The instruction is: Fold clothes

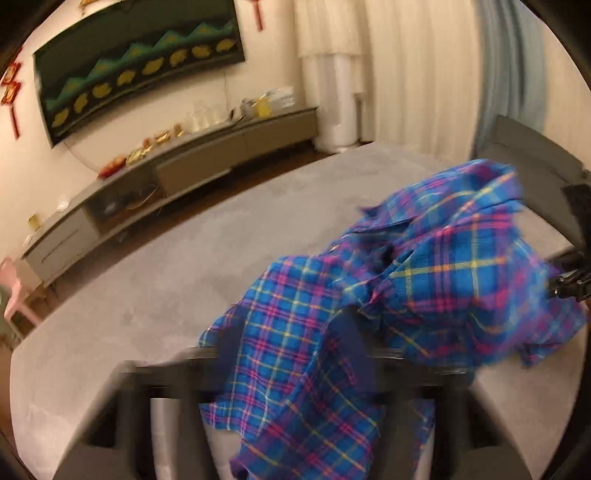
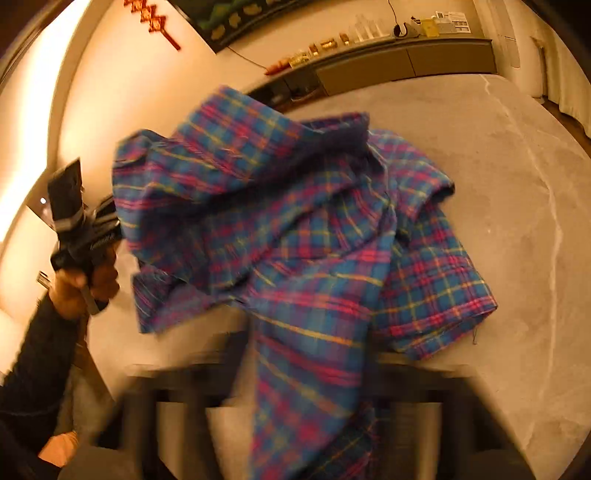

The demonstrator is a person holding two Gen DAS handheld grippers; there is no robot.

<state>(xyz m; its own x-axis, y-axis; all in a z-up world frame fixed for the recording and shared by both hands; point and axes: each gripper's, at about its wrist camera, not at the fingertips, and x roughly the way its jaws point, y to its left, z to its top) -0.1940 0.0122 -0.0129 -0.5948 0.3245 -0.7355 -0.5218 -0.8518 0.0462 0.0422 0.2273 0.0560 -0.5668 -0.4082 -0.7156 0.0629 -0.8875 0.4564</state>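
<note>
Plaid shirt (image 1: 424, 280): blue cloth crossed with pink, purple and yellow lines, bunched and lifted above the grey surface (image 1: 184, 266); in the right wrist view (image 2: 295, 229) one short sleeve droops onto the surface on the right.
Left gripper (image 1: 295, 373): blurred with motion; a fold of the shirt runs down between its dark fingers at the near edge of the view, and the fingers look clamped on that cloth. In the right wrist view it shows at the far left (image 2: 107, 229), its tips buried in the shirt's edge, with a hand (image 2: 85, 288) in a dark sleeve around its handle.
Right gripper (image 2: 310, 373): also blurred; a long strip of the shirt hangs down between its fingers, which appear pinched on it. In the left wrist view it pokes in at the right edge (image 1: 565, 280), touching the shirt.
Grey surface: wide, smooth, pale veins on the right side.
Far wall: a long low cabinet (image 1: 177, 170) with small items on top, a dark picture (image 1: 140, 62) above, red hanging ornaments (image 2: 151, 18), pale curtains (image 1: 406, 66) on the right.
</note>
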